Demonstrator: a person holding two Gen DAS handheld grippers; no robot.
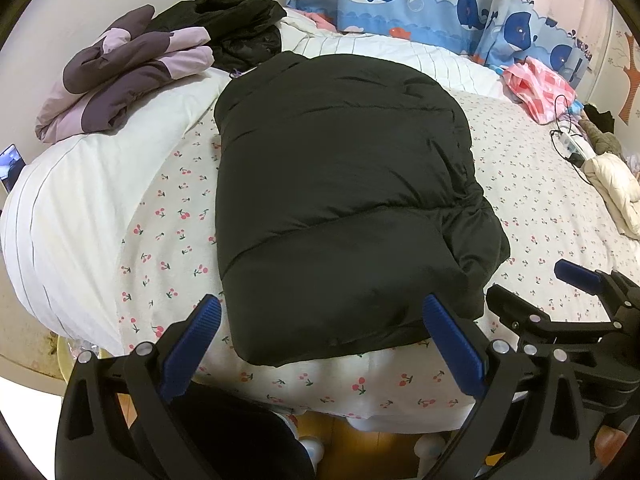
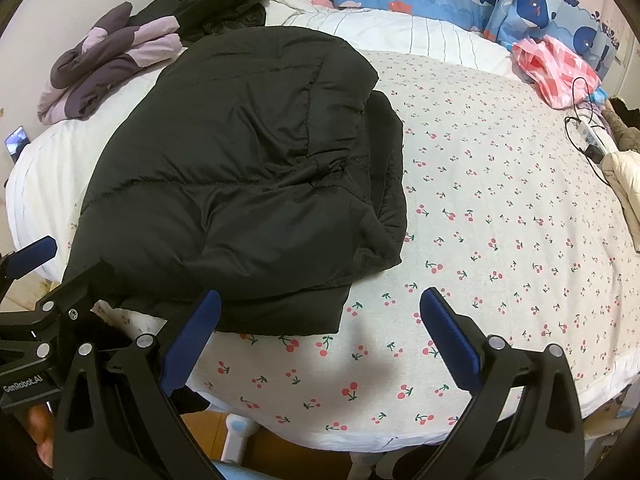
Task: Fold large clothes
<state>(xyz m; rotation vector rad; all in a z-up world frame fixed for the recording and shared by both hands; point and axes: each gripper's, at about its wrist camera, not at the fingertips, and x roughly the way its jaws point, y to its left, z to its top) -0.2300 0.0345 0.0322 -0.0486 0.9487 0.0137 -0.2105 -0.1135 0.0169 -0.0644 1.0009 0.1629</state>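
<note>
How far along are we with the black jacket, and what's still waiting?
Done: the black jacket lies folded into a compact block on the bed. In hand: nothing; the left tongs and right tongs are open and empty. Left: the purple jacket, black clothes and cream jacket look unfolded.

The left hand-held gripper (image 1: 320, 344) has matte black plastic arms with triangular cut-outs, round silver pivot screws, and ribbed blue pads on its fingers (image 1: 454, 350). The right hand-held gripper (image 2: 320, 342) is built alike; the left unit's black body reads "GenRobot.AI" in white.
</note>
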